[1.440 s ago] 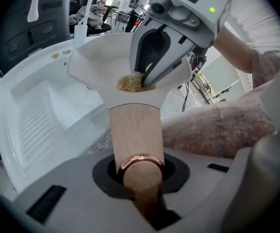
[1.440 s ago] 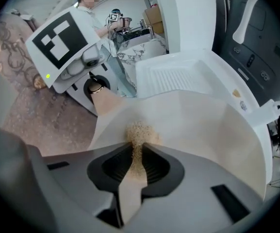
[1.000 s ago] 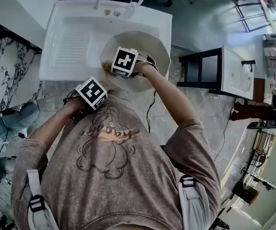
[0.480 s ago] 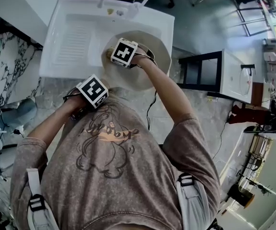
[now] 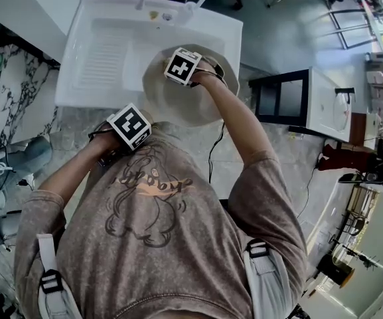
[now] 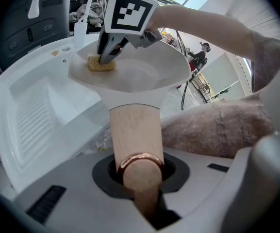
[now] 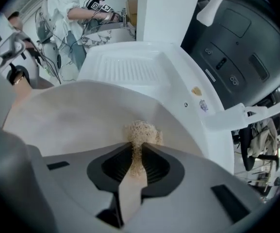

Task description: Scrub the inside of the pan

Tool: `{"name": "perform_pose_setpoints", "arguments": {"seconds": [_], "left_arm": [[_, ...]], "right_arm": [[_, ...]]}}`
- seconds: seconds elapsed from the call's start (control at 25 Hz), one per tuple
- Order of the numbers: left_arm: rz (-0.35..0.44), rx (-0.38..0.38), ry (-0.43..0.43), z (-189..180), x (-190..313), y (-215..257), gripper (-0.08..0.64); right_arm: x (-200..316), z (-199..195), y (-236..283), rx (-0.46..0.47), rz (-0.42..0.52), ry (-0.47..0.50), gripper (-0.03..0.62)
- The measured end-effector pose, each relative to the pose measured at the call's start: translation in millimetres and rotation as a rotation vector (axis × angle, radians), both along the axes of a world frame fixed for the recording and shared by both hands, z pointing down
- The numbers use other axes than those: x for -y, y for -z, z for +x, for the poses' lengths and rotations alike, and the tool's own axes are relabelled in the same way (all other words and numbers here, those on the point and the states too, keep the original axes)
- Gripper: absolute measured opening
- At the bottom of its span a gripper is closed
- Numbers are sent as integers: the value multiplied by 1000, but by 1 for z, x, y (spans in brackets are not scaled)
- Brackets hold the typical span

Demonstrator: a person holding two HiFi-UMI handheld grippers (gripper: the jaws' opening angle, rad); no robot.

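Pan [image 5: 190,108] up top in the head view, pale and wide, tilted over the right part of the white sink [image 5: 105,52], and we see both arms reaching in from the near side. The right gripper [image 5: 176,74] is down inside the pan at its far left side. The left gripper [image 5: 130,129] sits nearer and to the left, just off the near edge of the sink.

Over to the left gripper view: we have the left gripper [image 6: 142,178] with its jaws clamped tight round the wooden handle [image 6: 135,132]. The pan [image 6: 149,76] stands out beyond the handle, and the right gripper [image 6: 109,52] presses a yellowish scrubber [image 6: 101,63] against the inner wall.

Now the right gripper view: we find the right gripper [image 7: 137,161] with its jaws pinched narrow on the scrubber [image 7: 142,131], which touches the pan [image 7: 67,120] inside. The sink [image 7: 130,67] lies beyond the rim.
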State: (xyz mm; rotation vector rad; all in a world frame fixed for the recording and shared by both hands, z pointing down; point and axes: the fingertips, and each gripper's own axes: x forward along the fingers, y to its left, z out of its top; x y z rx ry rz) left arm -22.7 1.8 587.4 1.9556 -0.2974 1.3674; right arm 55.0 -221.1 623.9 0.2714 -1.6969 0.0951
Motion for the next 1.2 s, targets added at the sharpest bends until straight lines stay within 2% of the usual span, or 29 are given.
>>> {"name": "perform_pose_setpoints", "arguments": {"seconds": [0.16,0.48,0.72,0.88,1.2], "left_arm": [[-4,0,-2,0,-1,0,71],[9,0,-15,-1,-2,-1,72],[11,-2,-18,-2,-2,-2,72],[7,1,-19,-3,-1,-2,74],[9,6,-16,-3,-1,-2,74]], "right_arm": [[-3,22,-8,-99,21,72,75],[-10,46,-6,-121,-17,61,75],[-19,84,8,-233,-44,-12,75],[-30,84,6,-196,-89,13,75],[-68,92,16,-185,-216,36,75]]}}
